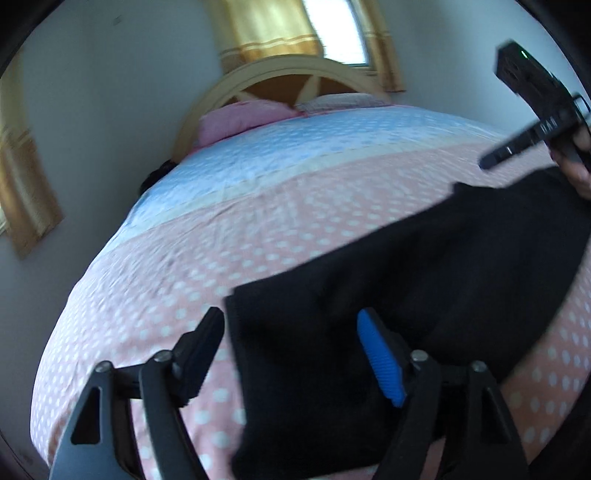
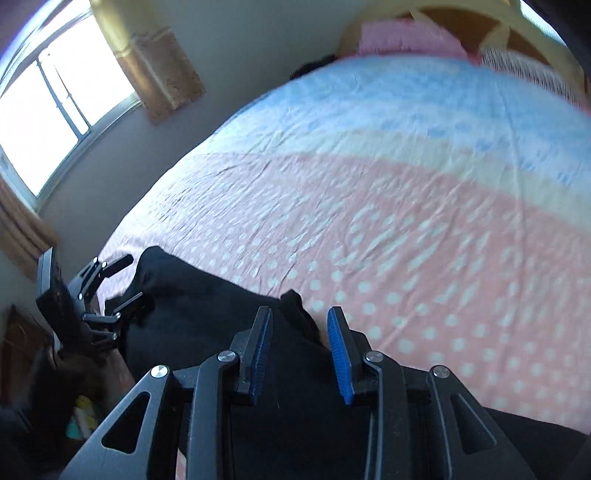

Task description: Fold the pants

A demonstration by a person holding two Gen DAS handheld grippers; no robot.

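On the near, pink-dotted part of the bed (image 1: 258, 229), the left wrist view shows the black pants (image 1: 424, 266) lying as a wide slab, seemingly partly folded. The left gripper (image 1: 291, 347) is spread wide over their edge, holding nothing.

From the right wrist view, the right gripper (image 2: 300, 347) hovers parted and empty above the pants (image 2: 221, 295), a bunched lump between its fingers. Final folds and smoothing look left to do.

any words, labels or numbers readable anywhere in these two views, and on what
No text can be read for sure.
Right gripper: pale marks on its black body in the left wrist view, too blurred to read.
Black pants, polka-dot bedsheet, pink pillow, curtains: no writing visible.
Left gripper: no label visible.
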